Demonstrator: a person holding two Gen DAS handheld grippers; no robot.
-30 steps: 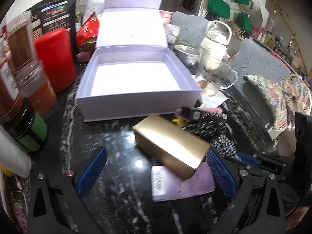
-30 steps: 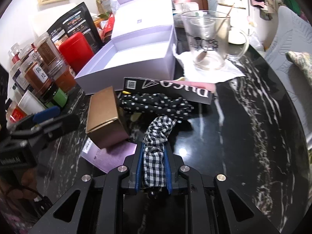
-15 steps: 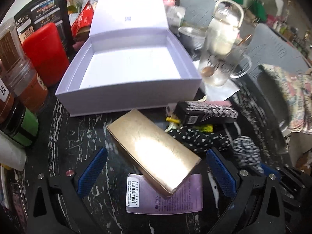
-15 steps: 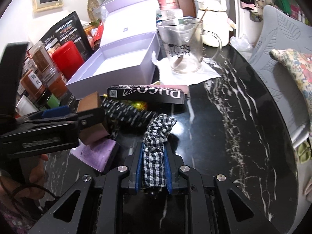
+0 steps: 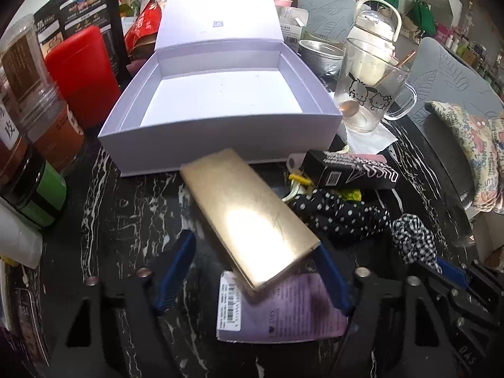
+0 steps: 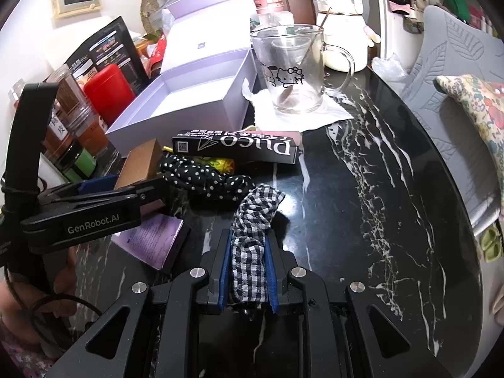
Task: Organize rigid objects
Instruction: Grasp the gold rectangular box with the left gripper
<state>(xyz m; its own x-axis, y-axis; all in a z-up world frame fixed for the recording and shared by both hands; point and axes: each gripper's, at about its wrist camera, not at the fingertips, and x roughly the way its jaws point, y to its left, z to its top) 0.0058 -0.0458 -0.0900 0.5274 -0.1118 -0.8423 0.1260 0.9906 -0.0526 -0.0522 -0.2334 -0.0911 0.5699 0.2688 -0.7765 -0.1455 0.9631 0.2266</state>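
A gold box [image 5: 252, 217] lies on the black marble table, its near end on a purple box [image 5: 283, 312]. My left gripper [image 5: 255, 271] is open, its blue pads on either side of the gold box's near end; the right pad is close to its corner. The gold box also shows in the right wrist view [image 6: 141, 165] behind the left gripper [image 6: 94, 208]. My right gripper [image 6: 249, 271] is shut on a black-and-white checkered cloth [image 6: 255, 220]. The open lavender box [image 5: 220, 107] stands empty behind. A black PUCO box [image 6: 236, 146] lies beside a polka-dot cloth [image 6: 208, 178].
Jars [image 5: 31, 94] and a red canister [image 5: 85, 75] line the left. A glass mug [image 6: 293, 72] stands on a napkin to the right of the lavender box, a white kettle [image 6: 340, 22] behind it. A chair with a floral cushion [image 6: 472, 104] is at the right.
My left gripper has moved forward over the gold box and its jaws have narrowed around the near end. The right gripper still holds the checkered cloth.
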